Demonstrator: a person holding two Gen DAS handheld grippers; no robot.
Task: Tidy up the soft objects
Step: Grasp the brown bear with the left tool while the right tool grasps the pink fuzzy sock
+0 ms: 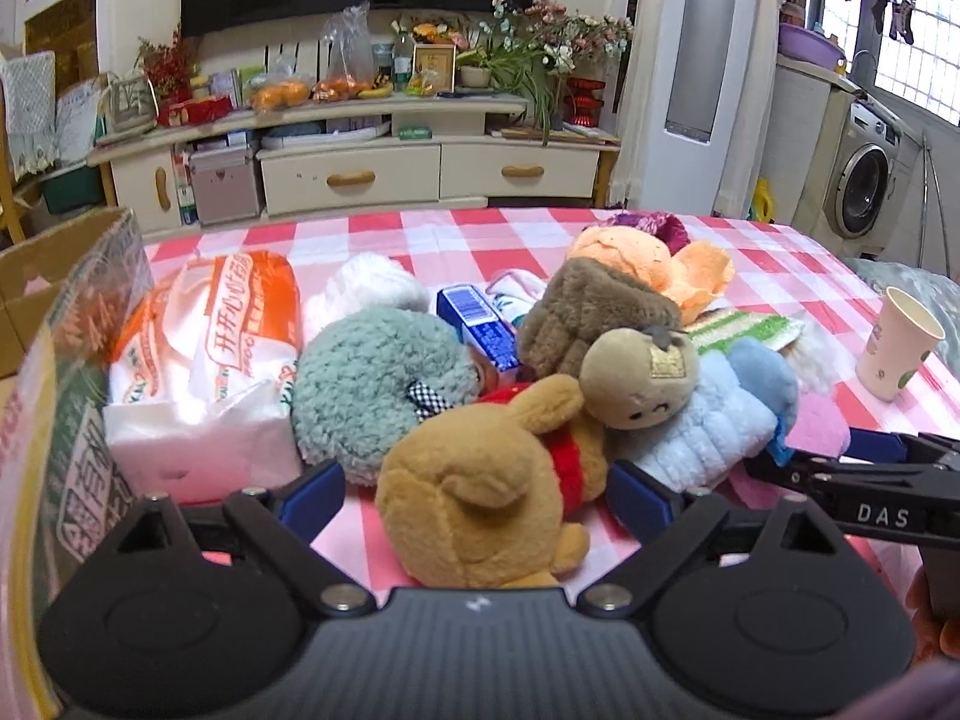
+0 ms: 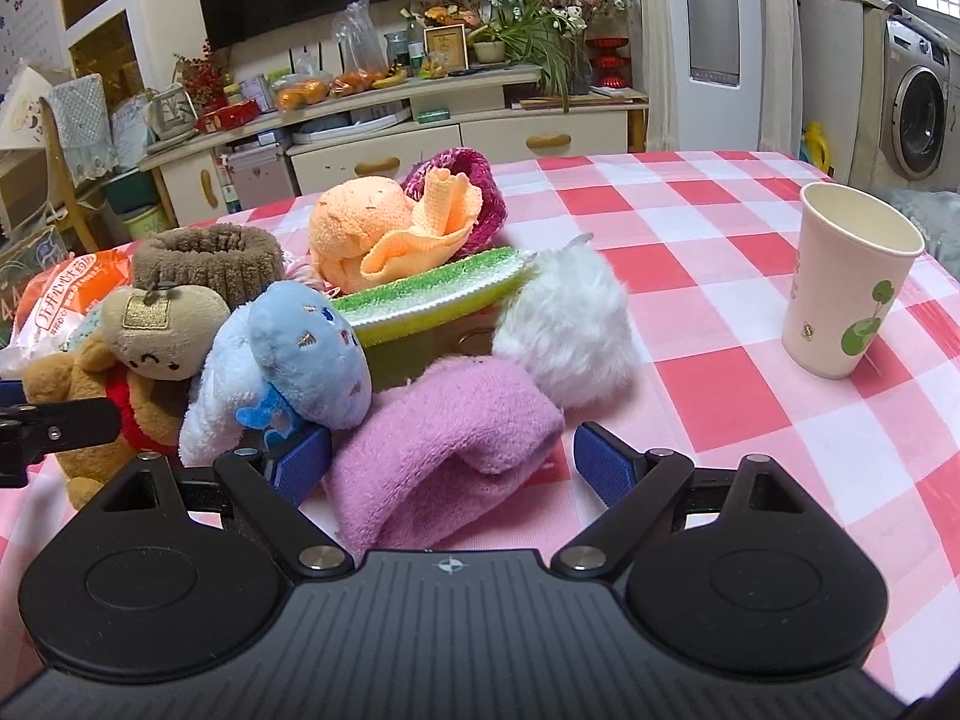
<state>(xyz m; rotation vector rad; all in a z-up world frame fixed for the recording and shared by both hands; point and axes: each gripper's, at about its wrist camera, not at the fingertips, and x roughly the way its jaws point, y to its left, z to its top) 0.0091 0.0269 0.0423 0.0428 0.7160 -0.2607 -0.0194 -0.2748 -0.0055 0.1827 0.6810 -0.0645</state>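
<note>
A pile of soft things lies on the pink checked tablecloth [image 1: 420,234]. My left gripper [image 1: 477,495] is open, its blue pads either side of a tan teddy bear with a red scarf [image 1: 480,480]. Behind the bear lie a grey-green fluffy plush [image 1: 372,384], a brown plush [image 1: 594,312], a small tan doll [image 1: 639,375] and a light blue plush [image 1: 726,414]. My right gripper [image 2: 450,468] is open around a pink fluffy cloth [image 2: 444,450]. Beyond it lie the light blue plush [image 2: 288,360], a white fluffy ball [image 2: 564,324], a green sponge cloth [image 2: 432,297] and an orange towel [image 2: 384,234].
A cardboard box [image 1: 66,324] stands at the left. A tissue pack [image 1: 204,360] and a blue packet [image 1: 480,324] lie in the pile. A paper cup [image 2: 846,282] stands at the right. The right gripper shows in the left wrist view [image 1: 852,468]. A TV cabinet is behind.
</note>
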